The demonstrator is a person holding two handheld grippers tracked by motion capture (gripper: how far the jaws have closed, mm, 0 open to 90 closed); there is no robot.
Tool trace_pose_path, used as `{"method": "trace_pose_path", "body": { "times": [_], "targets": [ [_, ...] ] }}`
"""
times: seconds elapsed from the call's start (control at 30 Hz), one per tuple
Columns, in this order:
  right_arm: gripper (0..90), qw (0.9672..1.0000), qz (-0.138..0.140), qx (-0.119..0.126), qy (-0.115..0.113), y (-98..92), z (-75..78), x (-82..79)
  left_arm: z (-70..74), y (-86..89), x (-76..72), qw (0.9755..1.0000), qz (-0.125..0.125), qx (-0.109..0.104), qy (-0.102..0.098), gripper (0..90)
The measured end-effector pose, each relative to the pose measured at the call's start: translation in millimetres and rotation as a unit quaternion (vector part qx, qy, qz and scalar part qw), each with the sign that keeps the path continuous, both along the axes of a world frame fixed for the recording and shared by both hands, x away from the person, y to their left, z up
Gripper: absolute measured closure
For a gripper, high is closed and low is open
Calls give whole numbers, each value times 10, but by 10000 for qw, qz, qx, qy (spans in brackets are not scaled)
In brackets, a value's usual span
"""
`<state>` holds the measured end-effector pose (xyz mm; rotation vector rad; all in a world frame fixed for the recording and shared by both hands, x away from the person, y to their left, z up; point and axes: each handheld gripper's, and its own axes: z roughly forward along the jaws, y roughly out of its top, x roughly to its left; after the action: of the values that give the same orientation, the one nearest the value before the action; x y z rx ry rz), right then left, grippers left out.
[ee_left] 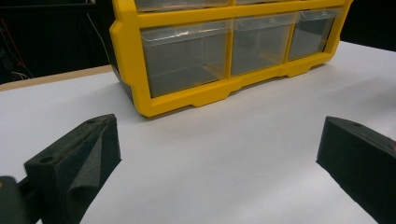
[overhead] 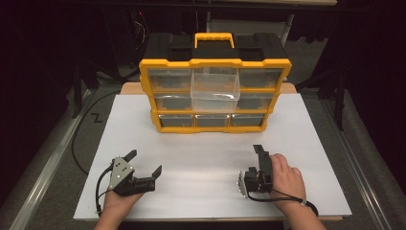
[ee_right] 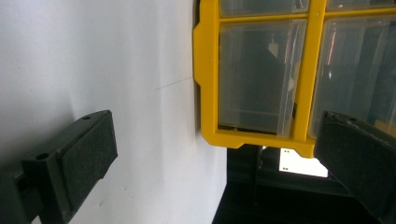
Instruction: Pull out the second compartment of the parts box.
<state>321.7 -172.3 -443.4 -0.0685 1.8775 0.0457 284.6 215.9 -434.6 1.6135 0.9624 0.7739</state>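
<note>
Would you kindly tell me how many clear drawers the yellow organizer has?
9, three rows of three in the organizer: the top-middle drawer is pulled out and hangs over the middle one; the other eight sit closed.

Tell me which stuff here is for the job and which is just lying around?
For the job:
- yellow drawer box
- clear drawer pulled out
- left tongs, open, empty
- right tongs, open, empty

Just lying around:
- white board under everything
- black cable off the board's left edge
</note>
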Motion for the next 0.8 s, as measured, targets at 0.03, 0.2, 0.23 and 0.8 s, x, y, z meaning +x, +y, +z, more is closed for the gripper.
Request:
{"method": "trace_pose_path", "body": {
  "times": [0.03,0.2,0.23,0.8],
  "targets": [
    [8,10000,7,40,10,-6,5,5,0,-1,1,10000,-2,-1,2,3],
    [8,9988,-146,450,78,-58,43,44,-1,2,6,10000,-3,16,19,4],
    [8,9978,-190,622,113,-71,55,53,-3,3,8,10000,-7,21,25,3],
    [9,9350,-830,3188,1314,-345,127,205,-5,-1,11,10000,1,23,40,3]
  ]
}}
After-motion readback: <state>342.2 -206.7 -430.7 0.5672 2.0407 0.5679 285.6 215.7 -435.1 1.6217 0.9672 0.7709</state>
